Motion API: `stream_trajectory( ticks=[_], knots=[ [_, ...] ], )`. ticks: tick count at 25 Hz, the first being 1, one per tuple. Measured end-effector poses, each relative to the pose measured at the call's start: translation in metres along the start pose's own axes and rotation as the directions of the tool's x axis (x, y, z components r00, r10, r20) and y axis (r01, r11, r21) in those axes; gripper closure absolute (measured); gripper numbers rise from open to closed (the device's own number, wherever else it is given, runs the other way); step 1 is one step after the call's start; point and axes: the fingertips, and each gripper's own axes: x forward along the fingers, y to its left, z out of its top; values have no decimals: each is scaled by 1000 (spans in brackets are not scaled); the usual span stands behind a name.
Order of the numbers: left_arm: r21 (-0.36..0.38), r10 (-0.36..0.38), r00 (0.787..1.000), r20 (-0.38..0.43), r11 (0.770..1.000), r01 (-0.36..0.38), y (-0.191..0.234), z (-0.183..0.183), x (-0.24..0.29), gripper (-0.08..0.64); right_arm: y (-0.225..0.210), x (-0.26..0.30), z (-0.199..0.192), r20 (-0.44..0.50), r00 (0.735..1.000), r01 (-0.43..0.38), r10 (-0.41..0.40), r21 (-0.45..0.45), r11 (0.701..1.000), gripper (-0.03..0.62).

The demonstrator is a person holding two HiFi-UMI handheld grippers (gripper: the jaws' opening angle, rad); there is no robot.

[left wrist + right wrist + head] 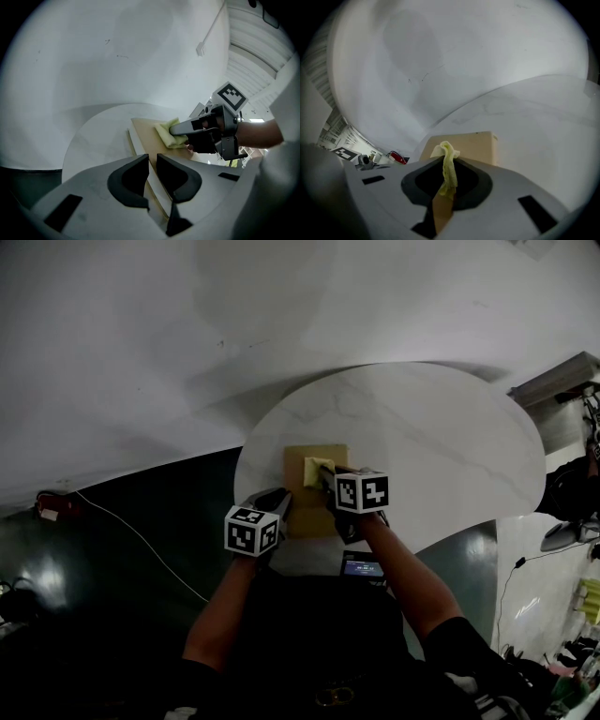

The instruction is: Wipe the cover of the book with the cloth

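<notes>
White wall fills the background, and a round pale table (450,446) with faint veining stands against it over a dark floor (112,559). Far left on that floor lies a small red item (49,505). A thin white cable (141,538) starts beside it and runs toward you.

Your left gripper (152,174) sits at the table's near edge. Its jaws are drawn almost together, with only a slim gap and nothing held between them. The tips are at the near left edge of the book (147,133), though whether they press on it is hard to tell from these angles.

The book lies flat on the left part of the table, tan cover up, close to your side. On its far half rests the cloth (449,168), yellow and bunched. Your right gripper (325,474) is clamped on the cloth, with a fold standing up between its jaws. It holds the cloth down against the cover, about midway across the book.

Just right of your right wrist, at the table's near rim, lies a small device (363,567) with a lit screen. Far right, past the table, the floor is lighter and holds dark gear (562,512) too small to identify.
</notes>
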Motion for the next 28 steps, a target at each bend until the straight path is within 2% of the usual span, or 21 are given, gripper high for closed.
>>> stream_trajectory(
  ticks=[13, 22, 25, 28],
  knots=[
    [-11, 2, 1000, 4, 1000, -2, 0, 0, 0, 504, -51, -31, -2, 35, 996, 74, -76, 57, 996, 505],
    [-8, -7, 1000, -1, 1000, 7, 0, 0, 1, 504, -61, -40, -5, 40, 994, 94, -97, 69, 993, 505],
    [-11, -9, 1000, -4, 1000, 9, 0, 0, 0, 504, -53, -42, -3, 38, 995, 85, -87, 66, 994, 505],
    [-12, -14, 1000, -8, 1000, 14, 0, 0, 1, 503, -37, -42, 2, 40, 999, 32, -35, 55, 998, 505]
  ],
)
